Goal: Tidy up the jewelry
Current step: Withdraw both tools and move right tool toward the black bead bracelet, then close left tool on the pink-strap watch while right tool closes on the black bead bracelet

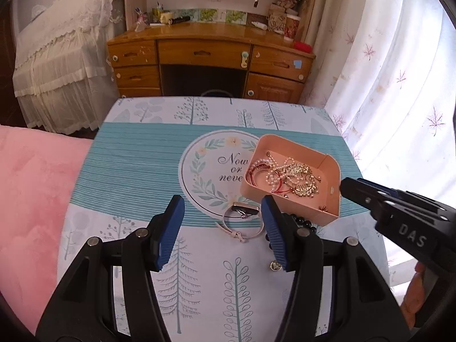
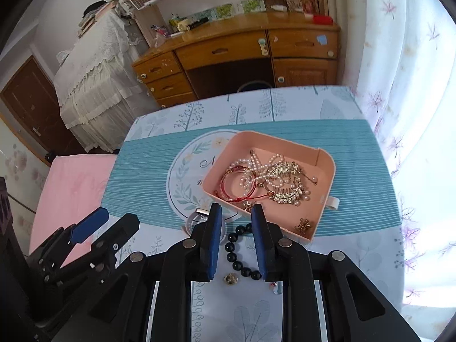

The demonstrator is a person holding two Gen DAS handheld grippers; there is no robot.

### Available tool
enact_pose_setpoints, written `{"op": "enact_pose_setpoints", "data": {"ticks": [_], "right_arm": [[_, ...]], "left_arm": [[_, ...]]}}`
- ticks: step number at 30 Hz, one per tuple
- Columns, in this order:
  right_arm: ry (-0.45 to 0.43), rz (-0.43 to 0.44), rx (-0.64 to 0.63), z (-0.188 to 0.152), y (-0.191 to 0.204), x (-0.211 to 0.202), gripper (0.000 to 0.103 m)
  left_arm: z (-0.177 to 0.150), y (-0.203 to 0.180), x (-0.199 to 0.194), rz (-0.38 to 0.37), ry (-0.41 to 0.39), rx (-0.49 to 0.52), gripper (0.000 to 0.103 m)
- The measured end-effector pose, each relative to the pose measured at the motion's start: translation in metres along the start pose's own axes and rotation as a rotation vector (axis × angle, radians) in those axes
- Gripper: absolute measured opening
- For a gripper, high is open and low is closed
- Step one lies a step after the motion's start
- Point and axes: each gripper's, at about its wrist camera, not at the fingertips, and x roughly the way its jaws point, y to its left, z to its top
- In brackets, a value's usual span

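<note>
A pink tray [image 1: 332,199] [image 2: 327,171] on the patterned tablecloth holds tangled pearl strands [image 2: 256,171], red cord bangles [image 2: 233,188], a gold comb [image 2: 287,191] and a small gold clip [image 2: 303,225]. On the cloth in front of it lie a white cord bracelet with a metal clasp [image 1: 242,225], a black bead bracelet [image 2: 232,245] and a small round stud [image 2: 230,278]. My left gripper [image 1: 222,208] hovers open above the white bracelet with nothing between its pads. My right gripper [image 2: 236,211] stands narrowly open above the black beads, holding nothing.
The small table [image 1: 136,154] ends close behind the tray. A pink bed cover [image 1: 31,188] lies to the left and a white curtain [image 1: 393,85] hangs to the right. A wooden desk [image 1: 205,54] stands beyond, with a lace-covered piece [image 1: 57,57] beside it.
</note>
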Motion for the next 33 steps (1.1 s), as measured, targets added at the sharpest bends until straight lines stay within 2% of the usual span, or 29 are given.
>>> {"op": "enact_pose_setpoints", "data": {"ticks": [3,7,17,20,27,33], "right_arm": [[-0.051,-0.001,-0.024,-0.008,0.012,-0.03,0.022],[-0.109,-0.022,-0.046,-0.02,0.023,-0.062,0.034],[-0.168,0.008,-0.055,-0.055,0.025,-0.115,0.035],[-0.169,-0.003,-0.052,-0.069,0.014,-0.117,0.036],[-0.078,-0.044,-0.031,-0.104,-0.029,-0.077,0.036],[0.016,-0.048,0.042,-0.118,-0.059,-0.032,0.036]], "left_arm": [[-0.004,0.004,-0.02,0.006,-0.032,0.008,0.053],[-0.01,0.009,-0.042,-0.004,-0.06,0.015,0.053],[-0.026,0.026,-0.071,-0.057,-0.116,0.034,0.053],[-0.031,0.03,-0.062,-0.034,-0.077,0.052,0.053],[-0.053,0.042,-0.013,-0.129,0.094,0.027,0.053],[-0.059,0.04,0.036,-0.103,0.173,0.004,0.053]]}}
